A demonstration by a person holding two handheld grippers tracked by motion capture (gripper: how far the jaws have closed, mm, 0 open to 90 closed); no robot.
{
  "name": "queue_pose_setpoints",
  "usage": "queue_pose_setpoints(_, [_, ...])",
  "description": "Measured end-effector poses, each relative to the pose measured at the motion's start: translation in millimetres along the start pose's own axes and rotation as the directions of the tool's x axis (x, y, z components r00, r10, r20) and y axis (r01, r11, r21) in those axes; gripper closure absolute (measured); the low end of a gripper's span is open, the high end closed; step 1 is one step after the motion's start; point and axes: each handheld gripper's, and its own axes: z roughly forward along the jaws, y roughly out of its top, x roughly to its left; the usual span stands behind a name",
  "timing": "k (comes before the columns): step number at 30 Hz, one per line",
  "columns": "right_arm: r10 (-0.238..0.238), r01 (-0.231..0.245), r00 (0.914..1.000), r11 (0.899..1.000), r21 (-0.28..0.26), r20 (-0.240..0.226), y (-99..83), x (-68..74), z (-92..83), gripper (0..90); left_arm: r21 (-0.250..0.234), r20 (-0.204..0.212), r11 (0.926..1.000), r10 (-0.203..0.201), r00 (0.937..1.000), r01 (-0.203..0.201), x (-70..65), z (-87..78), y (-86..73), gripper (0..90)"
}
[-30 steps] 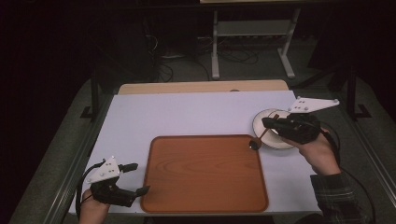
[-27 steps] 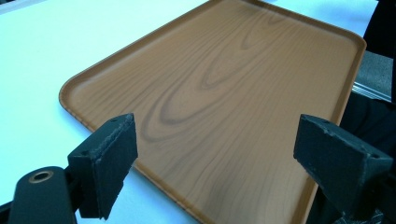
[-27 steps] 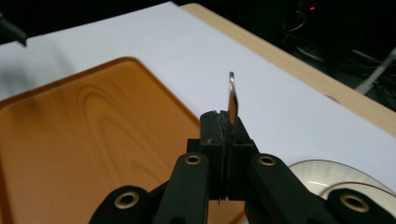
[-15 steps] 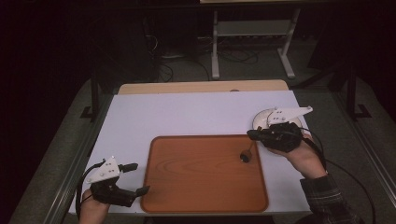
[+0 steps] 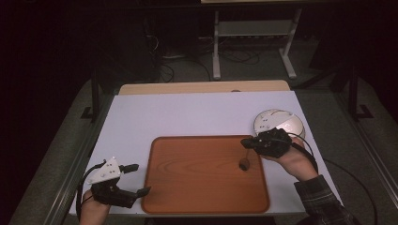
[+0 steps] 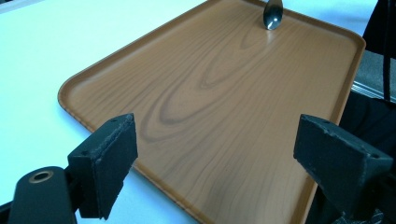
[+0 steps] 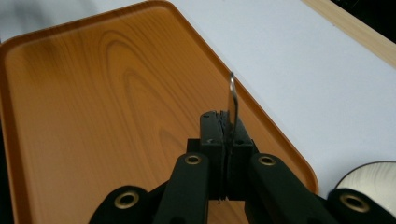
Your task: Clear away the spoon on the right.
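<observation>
now right claw (image 7: 226, 122) gripping spoon (image 7: 232, 100), over tray (image 7: 93, 116)

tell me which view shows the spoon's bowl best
The left gripper view: the spoon shows its shiny bowl face-on, tip down on the tray, though cropped at the top edge. The high view gives a small dark blob below the right gripper. The right gripper view shows it edge-on, clamped between the jaws.

Dim, dark surroundings; bright table (image 5: 187, 112); soft gripper-view close-ups.
</observation>
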Motion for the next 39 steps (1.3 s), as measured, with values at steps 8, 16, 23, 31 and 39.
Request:
queue_pose_setpoints(8, [-0.015, 0.015, 0.9999, 1.0, -0.004, 0.0, 5.7, 2.3, 6.9, 88.1, 0.003, 0.001, 1.0, 0.002, 1.0, -0.002, -0.3, 0.7, 0.3, 13.0])
queue_pose_setpoints(16, [-0.045, 0.045, 0.9989, 0.999, -0.011, -0.009, 14.6, 4.9, 20.7, 88.2, 0.004, 0.0, 1.0, -0.001, 1.0, 0.001, -0.2, 0.5, -0.1, 13.0])
queue_pose_setpoints(23, [-0.046, 0.045, 0.9988, 0.999, -0.029, -0.016, 16.7, 4.0, 27.9, 88.2, 0.004, 0.0, 1.0, 0.0, 1.0, 0.0, -0.4, 0.4, 0.0, 13.0])
queue_pose_setpoints(31, [-0.046, 0.045, 0.9985, 0.998, -0.043, -0.029, 18.8, 3.4, 35.2, 88.1, 0.005, 0.001, 1.0, 0.001, 1.0, -0.001, -0.4, 0.6, 0.1, 13.0])
queue_pose_setpoints(39, [-0.049, 0.047, 0.9981, 0.998, -0.047, -0.038, 21.0, 3.1, 42.4, 88.2, 0.005, 0.0, 1.0, 0.001, 1.0, -0.001, -0.5, 0.4, -0.1, 13.0])
